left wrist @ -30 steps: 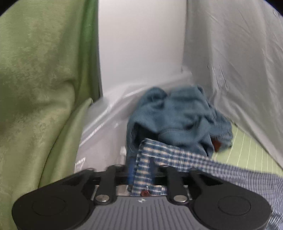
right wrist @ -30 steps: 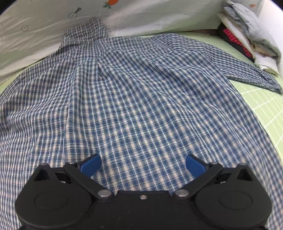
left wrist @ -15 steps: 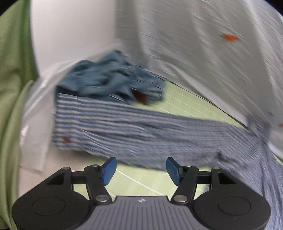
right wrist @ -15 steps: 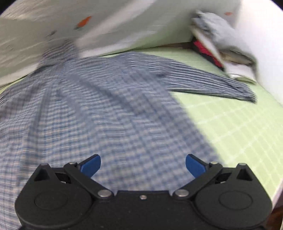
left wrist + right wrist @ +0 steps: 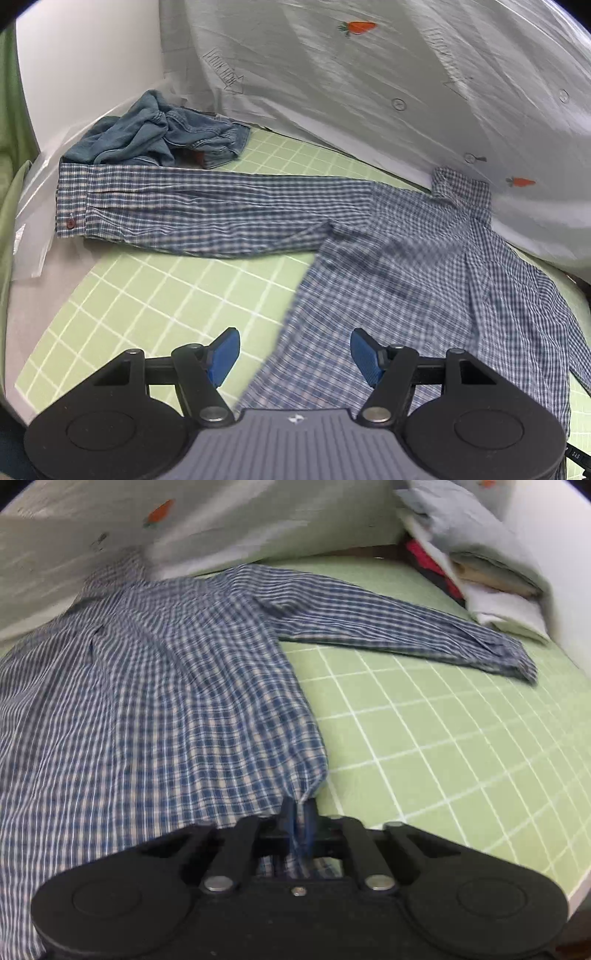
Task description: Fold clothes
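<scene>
A blue checked shirt [image 5: 424,266] lies flat on the green mat [image 5: 155,295] with white lines; in the left wrist view it fills the right half of the frame, and its collar [image 5: 461,188] points to the white sheet [image 5: 369,92] with little carrots at the top; one sleeve [image 5: 192,210] stretches out to the left of the frame, and its cuff [image 5: 72,201] with a red button ends on clear plastic [image 5: 33,229]; a bunched blue denim cloth [image 5: 159,133] sits just above that cuff, in the upper left.

The left gripper [image 5: 293,356] is at the bottom of the frame with its blue pads apart; the side edge of the shirt runs between them, but the pads do not press it.

In the right wrist view the shirt fills the left half, and its other sleeve [image 5: 388,620] reaches to the upper right, near a pile of folded clothes [image 5: 480,565]; the right gripper [image 5: 299,827] is at the bottom middle, closed tight on the shirt's lower corner, and the cloth bunches up where it is pinched.
</scene>
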